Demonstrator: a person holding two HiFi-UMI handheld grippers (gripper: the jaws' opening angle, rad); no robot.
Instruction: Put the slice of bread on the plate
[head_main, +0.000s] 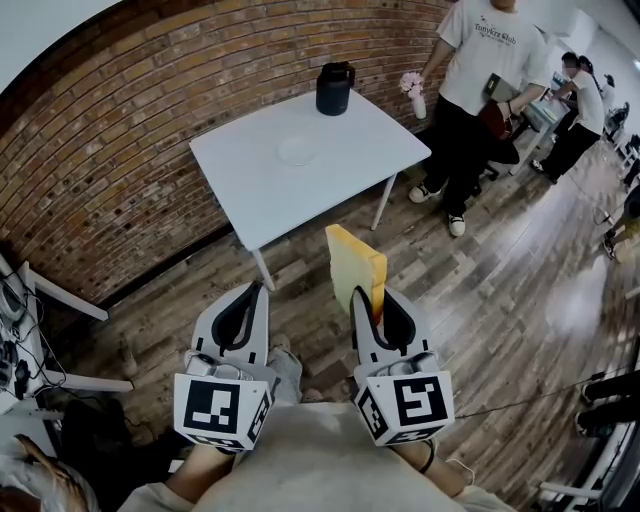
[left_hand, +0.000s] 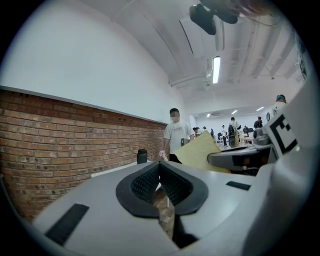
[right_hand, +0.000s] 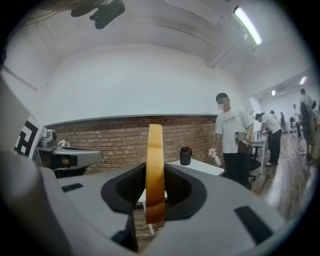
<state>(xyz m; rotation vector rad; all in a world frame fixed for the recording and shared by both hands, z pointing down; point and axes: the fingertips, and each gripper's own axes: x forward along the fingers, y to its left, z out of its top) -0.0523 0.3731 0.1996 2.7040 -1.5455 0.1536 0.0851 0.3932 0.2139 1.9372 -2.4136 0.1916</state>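
Right tongs: the grey two-jaw right gripper (head_main: 370, 297) is clamped on the lower part of the pale yellow square slice of bread (right_hand: 155, 165), its dark ribbed pads pressing on the two flat faces
Left tongs: the grey left gripper (head_main: 256, 292) has its jaws together with nothing between them, and sits just left of the right one
Bread: it stands upright on edge, and most of it rises past the jaw tips on the far side
Handling: probably light, soft and easy to squash or tear, so a gentle grip low on the faces seems safest; a slice held by one end could bend or flop
Plate: the round, pale, shallow plate (head_main: 297, 150) lies on the white rectangular table (head_main: 360, 150), far from the bread and well apart from it
Around: a black jug (head_main: 335, 88) stands at the table's far corner, a red brick wall (head_main: 120, 140) runs on the left, and a person in a white T-shirt (head_main: 478, 70) stands at the far right
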